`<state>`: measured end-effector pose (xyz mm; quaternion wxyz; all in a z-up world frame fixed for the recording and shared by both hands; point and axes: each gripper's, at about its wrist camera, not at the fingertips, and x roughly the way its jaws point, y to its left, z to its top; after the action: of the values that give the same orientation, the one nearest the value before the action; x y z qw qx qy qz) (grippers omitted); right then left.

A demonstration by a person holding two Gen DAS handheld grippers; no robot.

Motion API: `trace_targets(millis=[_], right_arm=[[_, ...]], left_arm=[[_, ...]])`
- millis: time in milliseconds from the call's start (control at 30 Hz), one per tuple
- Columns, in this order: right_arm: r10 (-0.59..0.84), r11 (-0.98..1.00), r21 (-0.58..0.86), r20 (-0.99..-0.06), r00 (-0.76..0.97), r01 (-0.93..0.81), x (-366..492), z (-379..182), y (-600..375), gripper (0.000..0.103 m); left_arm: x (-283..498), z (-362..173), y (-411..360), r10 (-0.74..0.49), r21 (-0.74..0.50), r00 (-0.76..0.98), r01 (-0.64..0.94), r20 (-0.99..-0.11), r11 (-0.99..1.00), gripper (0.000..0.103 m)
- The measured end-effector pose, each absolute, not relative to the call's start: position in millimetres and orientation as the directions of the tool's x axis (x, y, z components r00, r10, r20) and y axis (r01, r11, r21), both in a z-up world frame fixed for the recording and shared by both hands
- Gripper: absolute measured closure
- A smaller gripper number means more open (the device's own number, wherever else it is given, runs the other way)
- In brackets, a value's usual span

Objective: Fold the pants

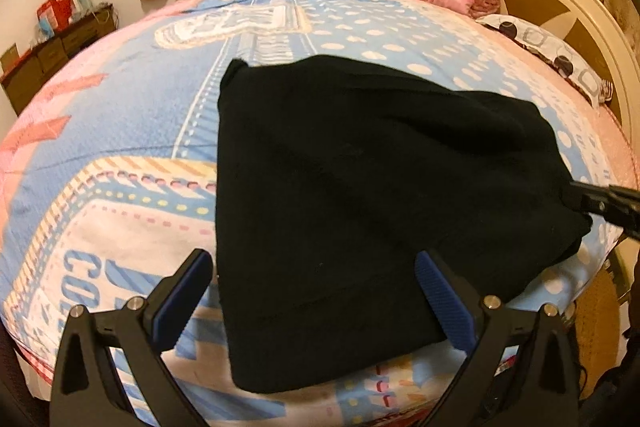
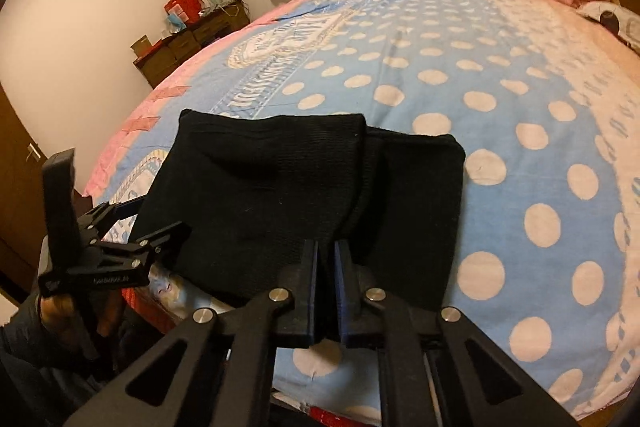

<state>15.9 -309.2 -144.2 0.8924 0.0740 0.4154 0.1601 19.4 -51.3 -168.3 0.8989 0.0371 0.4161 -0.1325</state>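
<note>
While the right gripper pinches the soft black knit pants at their near edge, the left gripper gapes empty. Limp, light cloth; I'd take the corner below its left finger.

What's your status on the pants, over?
Left gripper open, fingers straddling near edge of black pants. Right gripper shut on pants' edge. Pants folded on bedspread, upper layer offset from lower. Nothing in the way.

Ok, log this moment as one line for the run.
task: fold pants | pants: folded on bed | left gripper: open | right gripper: shut on pants
</note>
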Motion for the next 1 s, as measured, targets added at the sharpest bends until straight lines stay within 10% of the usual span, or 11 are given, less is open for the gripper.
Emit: trace_targets(millis=[533, 700, 767, 833, 1000], right_arm=[[0.130, 0.991, 0.075, -0.711, 0.691, -0.110, 7.0, -163.7, -325.8, 0.103], [0.207, 0.972, 0.219, -0.632, 0.747, -0.084, -0.5, -144.3, -352.0, 0.102], [0.260, 0.956, 0.276, -0.620, 0.740, -0.104, 3.2, -139.6, -353.6, 0.090], [0.312, 0.938, 0.319, -0.602, 0.735, -0.137, 11.5, -138.2, -349.2, 0.036], [0.343, 0.926, 0.344, -0.593, 0.728, -0.156, 37.9, -144.0, -334.4, 0.034]], left_arm=[[11.8, -163.4, -59.5, -0.194, -0.003, 0.636, 0.288, -0.747, 0.958, 0.000], [12.9, -164.6, -59.2, -0.192, -0.005, 0.635, 0.285, -0.749, 0.959, 0.000], [13.0, -164.9, -58.6, -0.192, -0.005, 0.635, 0.283, -0.748, 0.959, 0.000], [12.6, -164.7, -59.2, -0.188, 0.002, 0.640, 0.284, -0.745, 0.959, 0.000], [11.2, -163.8, -64.3, -0.175, 0.029, 0.657, 0.287, -0.733, 0.957, 0.000]])
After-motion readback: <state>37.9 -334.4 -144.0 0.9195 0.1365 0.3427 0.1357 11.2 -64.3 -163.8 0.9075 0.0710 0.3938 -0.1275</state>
